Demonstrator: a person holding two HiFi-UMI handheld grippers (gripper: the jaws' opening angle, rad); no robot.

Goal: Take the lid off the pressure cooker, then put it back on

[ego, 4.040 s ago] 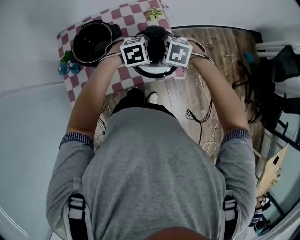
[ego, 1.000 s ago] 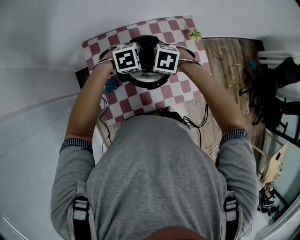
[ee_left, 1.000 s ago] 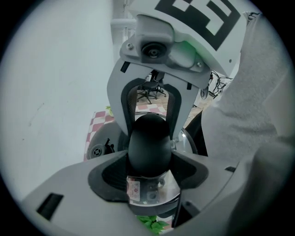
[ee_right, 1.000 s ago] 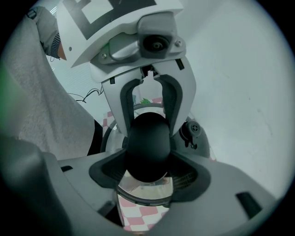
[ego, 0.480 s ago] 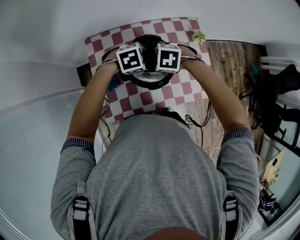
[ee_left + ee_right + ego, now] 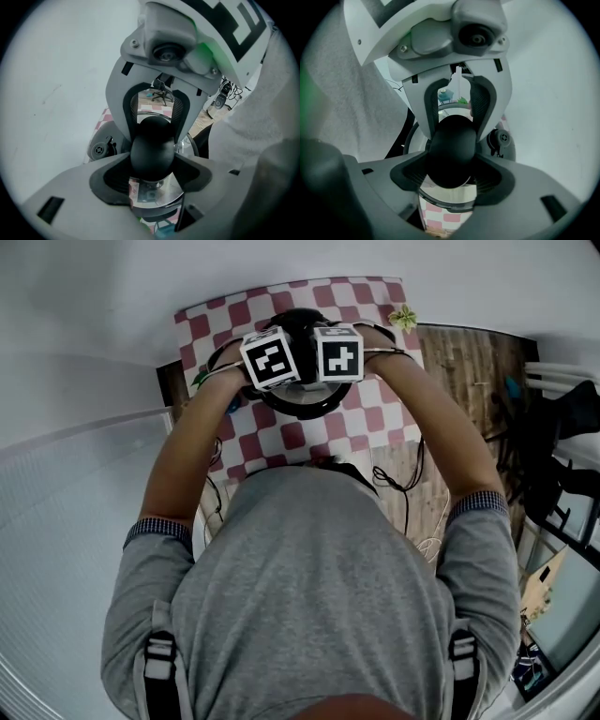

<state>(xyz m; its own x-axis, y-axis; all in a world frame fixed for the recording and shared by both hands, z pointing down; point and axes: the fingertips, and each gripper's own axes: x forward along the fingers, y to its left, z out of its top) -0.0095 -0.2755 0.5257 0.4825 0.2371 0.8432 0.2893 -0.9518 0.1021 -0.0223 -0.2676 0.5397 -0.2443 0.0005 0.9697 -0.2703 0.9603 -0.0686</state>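
Left tongs [image 6: 152,161] and right tongs [image 6: 451,165] are both clamped on the black knob [image 6: 452,140] from opposite sides. Its lid [image 6: 159,194] is on top of the pressure cooker [image 6: 302,410], near the desk's [image 6: 309,439] far edge.

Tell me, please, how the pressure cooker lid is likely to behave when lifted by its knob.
Likely rigid and heavy: the lid looks like polished metal. Its knob is round and smooth, so it could slip or swivel, though the left gripper and right gripper both clamp it. Held only at centre, the lid may tilt.
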